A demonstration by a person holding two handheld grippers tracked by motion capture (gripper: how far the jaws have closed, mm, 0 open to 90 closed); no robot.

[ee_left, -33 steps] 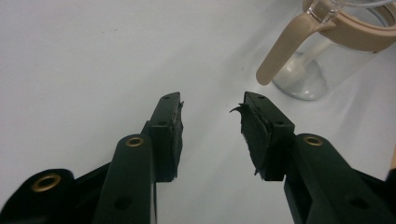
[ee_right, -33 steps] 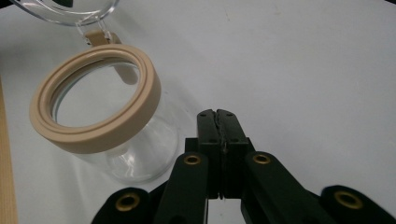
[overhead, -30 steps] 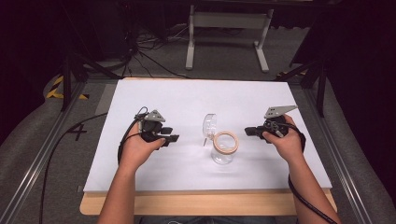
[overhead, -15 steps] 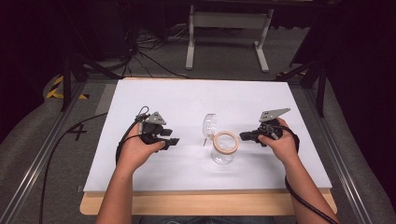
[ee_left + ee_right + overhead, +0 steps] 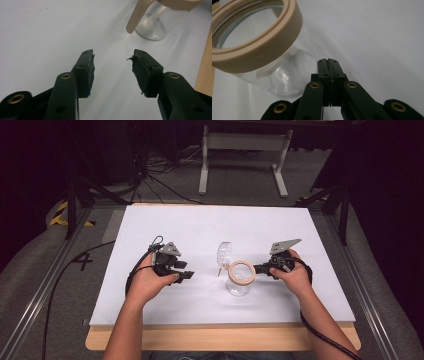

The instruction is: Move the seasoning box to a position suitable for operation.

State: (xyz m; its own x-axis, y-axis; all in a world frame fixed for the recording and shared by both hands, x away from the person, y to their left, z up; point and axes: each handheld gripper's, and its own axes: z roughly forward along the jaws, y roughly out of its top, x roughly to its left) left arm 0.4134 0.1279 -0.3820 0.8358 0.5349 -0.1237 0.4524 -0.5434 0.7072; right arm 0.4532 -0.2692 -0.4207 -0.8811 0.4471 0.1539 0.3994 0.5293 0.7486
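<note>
1. The jar [image 5: 238, 281] stands upright near the middle of the white table [image 5: 150, 310], mouth open, with a tan ring [image 5: 262, 47] round its rim. Its clear lid [image 5: 224, 253] hangs tipped back on the far left side, and a tan strap [image 5: 136, 16] dangles down beside the glass.
2. The right gripper [image 5: 259, 268] is clenched, nothing between its jaws, and its tip sits just beside the jar wall below the ring. A push from shut jaws gets no hold on the glass; the jar probably slides or tips toward the left hand.
3. The glass is smooth and round, so a nudge off its centre likely spins it rather than moving it straight.
4. The left gripper [image 5: 189, 275] lies low on the table, apart from the jar, jaws spread and empty; they have just been opening, with nothing between them. It is too far off to steady the jar if the right one shoves.
5. The tipped lid puts weight on one side. A knock there may topple the jar or swing the lid into the gripper.
6. The strap could snag a jaw on approach and drag the jar along.
</note>
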